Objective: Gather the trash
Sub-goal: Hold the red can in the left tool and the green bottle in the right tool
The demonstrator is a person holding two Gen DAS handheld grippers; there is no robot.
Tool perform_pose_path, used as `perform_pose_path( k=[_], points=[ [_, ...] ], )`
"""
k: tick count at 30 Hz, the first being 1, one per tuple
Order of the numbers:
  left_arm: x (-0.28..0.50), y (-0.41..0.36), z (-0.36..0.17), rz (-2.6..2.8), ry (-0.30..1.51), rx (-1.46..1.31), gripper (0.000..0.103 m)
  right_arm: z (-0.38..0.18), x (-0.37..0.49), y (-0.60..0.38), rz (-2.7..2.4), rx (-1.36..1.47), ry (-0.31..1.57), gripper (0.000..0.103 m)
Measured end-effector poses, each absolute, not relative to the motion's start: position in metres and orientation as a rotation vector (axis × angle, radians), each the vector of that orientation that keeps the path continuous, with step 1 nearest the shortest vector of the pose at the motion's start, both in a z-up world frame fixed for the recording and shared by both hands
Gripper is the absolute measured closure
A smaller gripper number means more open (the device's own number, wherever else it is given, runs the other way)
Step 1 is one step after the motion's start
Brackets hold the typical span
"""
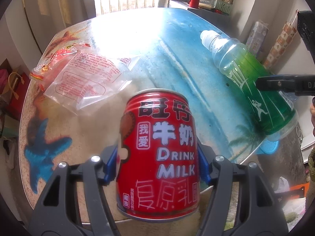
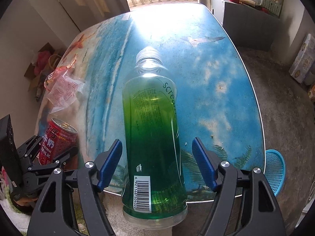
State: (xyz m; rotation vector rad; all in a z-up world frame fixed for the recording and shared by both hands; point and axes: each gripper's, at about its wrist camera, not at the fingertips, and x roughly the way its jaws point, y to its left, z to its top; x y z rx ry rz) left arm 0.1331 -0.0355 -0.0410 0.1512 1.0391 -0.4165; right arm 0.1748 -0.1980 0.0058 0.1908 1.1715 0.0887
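Trash collection at a beach-print tabletop (image 2: 216, 74): the left gripper (image 1: 157, 157) grips a red "Drink Milk" metal can (image 1: 161, 177), its blue pads pressed against both sides of the can. In the left wrist view, a crumpled clear plastic wrapper with red print (image 1: 84, 78) lies on the table at 10 o'clock from the can. The right gripper (image 2: 156, 143) stands wide open around a clear plastic bottle of green liquid (image 2: 153, 127); its pads are clear of both sides. A blue mesh basket (image 2: 275, 173) sits beyond the table edge at 4 o'clock.
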Motion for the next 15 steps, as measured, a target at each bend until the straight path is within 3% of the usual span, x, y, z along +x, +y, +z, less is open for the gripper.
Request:
perform_pose_path(
  k=[10,12,15],
  points=[
    [0.132,-0.036,-0.042,-0.413,1.036,0.148,0.041,-0.01,0.186,-0.187,0.087,0.23,1.165,0.032],
    [0.132,-0.036,-0.042,-0.413,1.036,0.147,0.041,-0.012,0.185,-0.186,0.085,0.236,1.169,0.043],
    [0.131,-0.035,-0.041,-0.414,1.035,0.146,0.041,-0.013,0.183,-0.188,0.079,0.255,1.168,0.046]
  ],
)
